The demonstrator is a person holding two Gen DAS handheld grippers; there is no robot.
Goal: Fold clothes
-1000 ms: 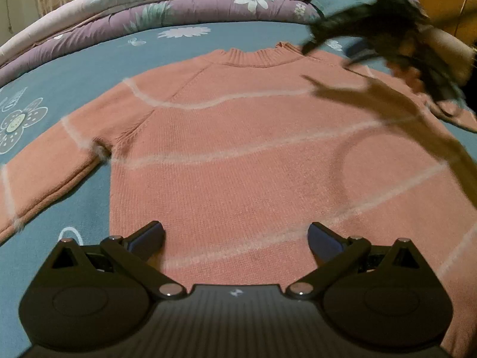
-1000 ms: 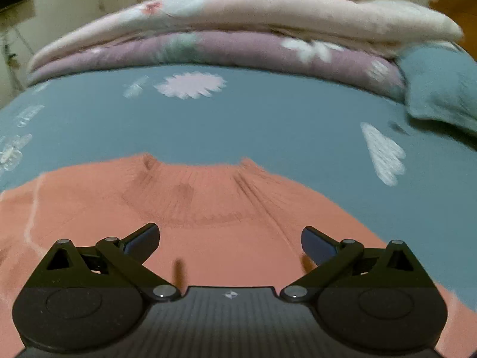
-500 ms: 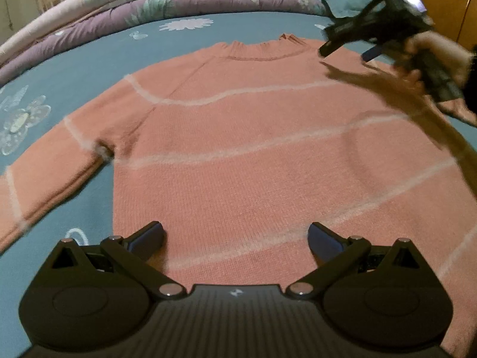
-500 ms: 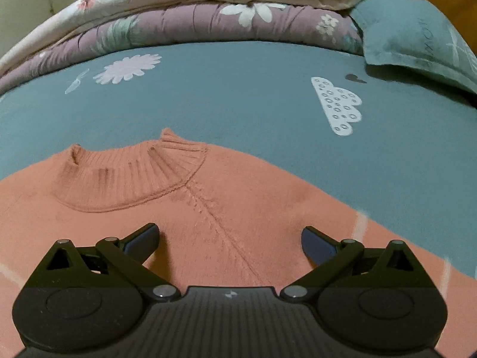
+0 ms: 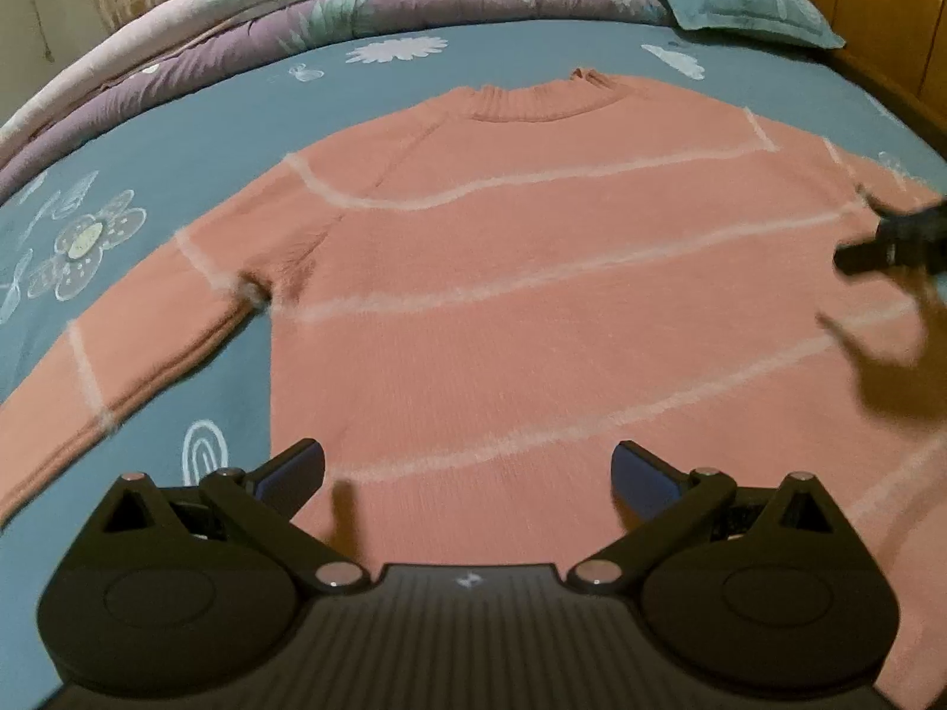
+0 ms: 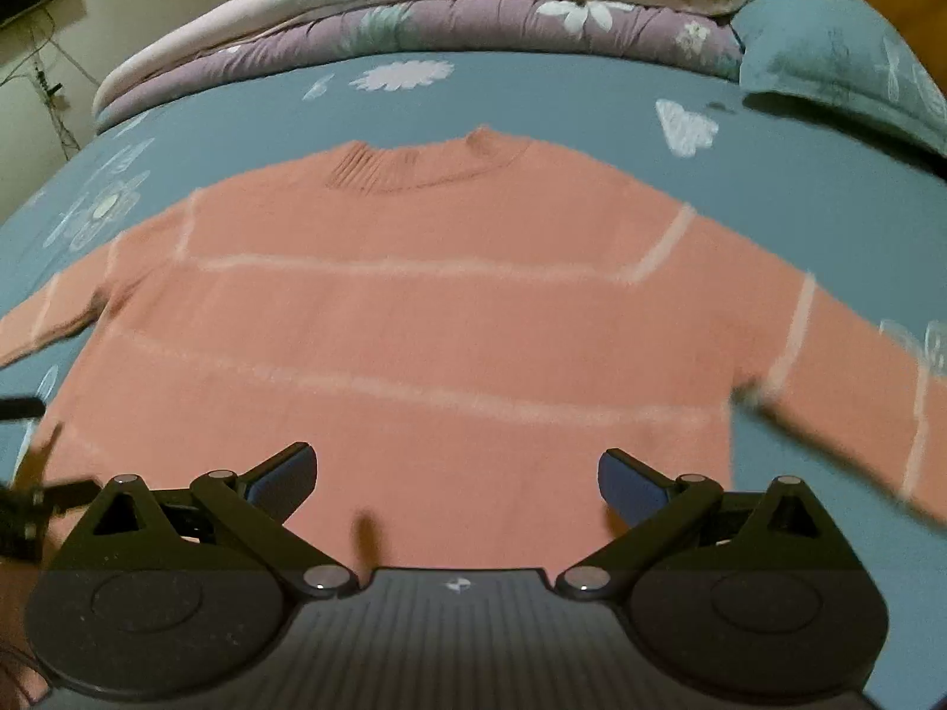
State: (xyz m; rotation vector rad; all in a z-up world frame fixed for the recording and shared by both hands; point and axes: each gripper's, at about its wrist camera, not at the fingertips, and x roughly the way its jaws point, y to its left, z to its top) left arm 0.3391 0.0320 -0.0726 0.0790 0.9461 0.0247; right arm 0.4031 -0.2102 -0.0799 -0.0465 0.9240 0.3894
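Teal bedsheet [image 5: 195, 118], printed with white flowers and clouds, covers the bed and fills most of both views. At its far edge lies a stack of folded quilts [image 6: 414, 6], pale floral on top of mauve floral, with a teal pillow [image 6: 840, 65] beside them to the right. Spread flat on the sheet is a salmon-pink knit sweater [image 5: 532, 307] with thin white stripes, its ribbed collar [image 6: 426, 168] toward the quilts and its hem toward the cameras. Both sleeves lie out to the sides (one sleeve [image 5: 118, 378] slants toward the lower left in the left wrist view, the other [image 6: 846, 390] runs off to the right in the right wrist view). The left gripper [image 5: 467, 467] hovers over the hem area, fingers wide apart, holding nothing. The right gripper [image 6: 453, 476] hovers likewise over the lower body of the sweater, fingers spread and empty; its blurred dark tip also shows at the right edge of the left wrist view.
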